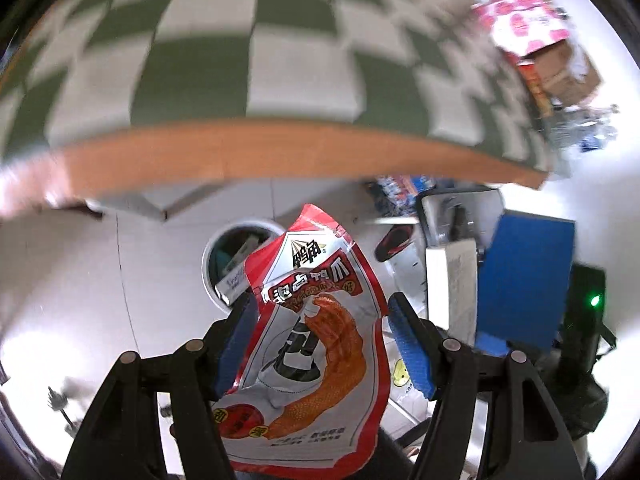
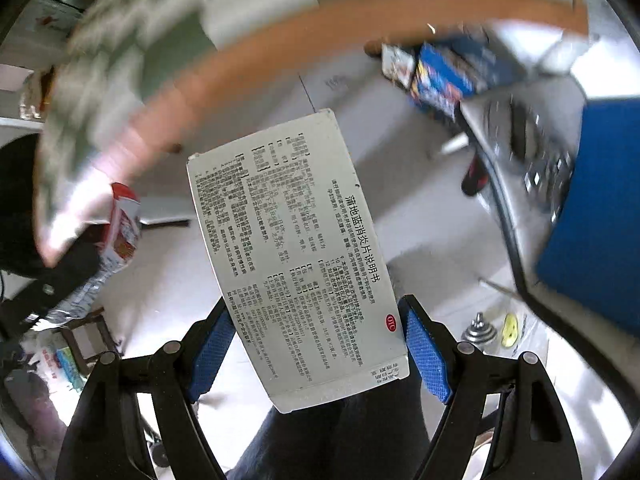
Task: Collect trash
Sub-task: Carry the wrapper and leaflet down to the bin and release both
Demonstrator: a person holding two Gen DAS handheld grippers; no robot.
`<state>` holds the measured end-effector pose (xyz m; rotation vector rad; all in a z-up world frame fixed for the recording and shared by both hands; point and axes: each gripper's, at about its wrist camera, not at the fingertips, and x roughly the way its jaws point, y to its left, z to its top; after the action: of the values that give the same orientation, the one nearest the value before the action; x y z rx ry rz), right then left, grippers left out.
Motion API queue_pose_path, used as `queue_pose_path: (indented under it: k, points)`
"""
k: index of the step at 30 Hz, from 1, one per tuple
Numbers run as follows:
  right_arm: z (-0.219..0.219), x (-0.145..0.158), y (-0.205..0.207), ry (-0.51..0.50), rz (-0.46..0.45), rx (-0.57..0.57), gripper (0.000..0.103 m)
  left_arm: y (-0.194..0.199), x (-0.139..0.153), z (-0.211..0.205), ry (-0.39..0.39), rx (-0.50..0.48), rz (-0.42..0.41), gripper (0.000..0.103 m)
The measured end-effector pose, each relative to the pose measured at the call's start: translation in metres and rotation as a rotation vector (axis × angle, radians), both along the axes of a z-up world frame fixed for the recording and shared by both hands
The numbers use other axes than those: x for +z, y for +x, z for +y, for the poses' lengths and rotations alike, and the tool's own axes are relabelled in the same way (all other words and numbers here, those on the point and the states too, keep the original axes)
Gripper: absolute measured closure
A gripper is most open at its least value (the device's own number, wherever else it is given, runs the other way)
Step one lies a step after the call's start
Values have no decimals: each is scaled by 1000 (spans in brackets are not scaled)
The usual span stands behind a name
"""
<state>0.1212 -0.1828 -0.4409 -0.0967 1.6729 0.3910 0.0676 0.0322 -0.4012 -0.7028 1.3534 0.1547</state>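
Observation:
My left gripper (image 1: 322, 336) is shut on a red and silver snack wrapper (image 1: 316, 344) and holds it above the floor, past the table's wooden edge (image 1: 280, 156). A round white trash bin (image 1: 236, 256) with litter in it stands on the floor below, just behind the wrapper. My right gripper (image 2: 318, 344) is shut on a grey medicine box (image 2: 296, 264) printed with black text, also off the table. The other gripper with the wrapper (image 2: 120, 232) shows at the left of the right wrist view.
The table has a green and white checked cloth (image 1: 240, 48). More packaging (image 1: 532, 36) lies at its far right corner. A blue panel (image 1: 528, 276), a chair frame and boxes (image 2: 444, 76) stand on the floor to the right.

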Motion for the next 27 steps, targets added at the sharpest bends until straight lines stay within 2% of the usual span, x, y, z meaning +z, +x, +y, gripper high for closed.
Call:
queue_pose_path:
  k: [4,8,9,11,13,14,15,16,17,19,22,27]
  points:
    - [-6,-97,-12,-33,65,-13,21,5,-84,0,-4,34,59,39]
    - [-2,-189,-12,-24,131,-30,21,12,-179,5,11,61,134,39]
    - [0,-217,-12,-19,151,-31,21,11,-200,6,-5,71,147,39]
    - [5,-251,-12,-12,170,-32,21,8,-237,9,-42,88,175,38]
    - [12,-288,-11,-5,196,-30,20,3,-263,14,-40,107,194,37]
    - [14,-304,-9,7,211,-39,20,2,-270,16,-36,116,201,33]
    - [18,-315,-9,21,227,-44,19,-1,-276,20,-37,131,197,20]
    - [21,-327,-8,44,251,-51,14,-6,-281,22,-34,151,202,10]
    - [23,-337,-9,62,266,-61,0,-7,-283,23,-30,161,209,0]
    - [26,-342,-8,93,260,-74,0,-17,-285,26,-31,186,221,0]
    - [30,-338,-12,85,210,-34,0,-25,-279,27,23,184,236,0]
    - [30,-312,-23,-20,93,43,0,-42,-253,22,192,142,269,0]
